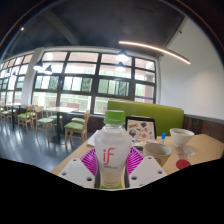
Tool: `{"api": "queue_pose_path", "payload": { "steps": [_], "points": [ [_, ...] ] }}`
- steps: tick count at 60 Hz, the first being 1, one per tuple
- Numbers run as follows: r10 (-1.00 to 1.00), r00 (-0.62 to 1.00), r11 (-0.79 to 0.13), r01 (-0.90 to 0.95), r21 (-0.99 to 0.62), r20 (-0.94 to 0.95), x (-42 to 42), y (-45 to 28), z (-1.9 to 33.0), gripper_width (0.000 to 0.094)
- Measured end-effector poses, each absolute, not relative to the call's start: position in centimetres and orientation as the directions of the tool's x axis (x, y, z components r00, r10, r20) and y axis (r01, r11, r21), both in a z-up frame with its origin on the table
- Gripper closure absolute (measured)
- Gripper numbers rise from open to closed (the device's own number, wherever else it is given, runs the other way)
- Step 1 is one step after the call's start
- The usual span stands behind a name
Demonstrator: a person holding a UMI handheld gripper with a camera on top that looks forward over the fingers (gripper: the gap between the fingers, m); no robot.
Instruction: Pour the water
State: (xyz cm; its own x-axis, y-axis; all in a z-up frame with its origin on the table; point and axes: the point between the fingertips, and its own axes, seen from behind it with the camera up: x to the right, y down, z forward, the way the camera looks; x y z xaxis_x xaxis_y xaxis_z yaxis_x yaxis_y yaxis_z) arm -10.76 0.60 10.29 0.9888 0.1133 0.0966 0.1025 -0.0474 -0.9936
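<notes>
A plastic bottle [111, 155] with a green cap and a white label with pink "if" lettering stands upright between my fingers. My gripper [111, 166] is shut on the bottle, with the magenta pads [89, 160] pressing on both its sides. The bottle seems lifted above the wooden table [205, 150]. Beyond it to the right are a light bowl [156, 151] and a white cup-shaped vessel [181, 136] on the table.
A small red object [182, 164] lies on the table to the right. A green bench back [150, 112] and a small framed picture [140, 128] stand behind. Chairs and tables [55, 120] fill the room to the left by large windows.
</notes>
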Motion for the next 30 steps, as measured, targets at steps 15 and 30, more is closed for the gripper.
{"api": "queue_pose_path", "payload": {
  "steps": [15, 30],
  "points": [
    [0.152, 0.713, -0.126, -0.673, -0.729, -0.685, -11.9, 4.8, 16.4, 0.0612],
    [0.067, -0.235, -0.247, -0.945, 0.212, -0.970, -5.4, 10.3, 15.7, 0.0614]
  ]
}}
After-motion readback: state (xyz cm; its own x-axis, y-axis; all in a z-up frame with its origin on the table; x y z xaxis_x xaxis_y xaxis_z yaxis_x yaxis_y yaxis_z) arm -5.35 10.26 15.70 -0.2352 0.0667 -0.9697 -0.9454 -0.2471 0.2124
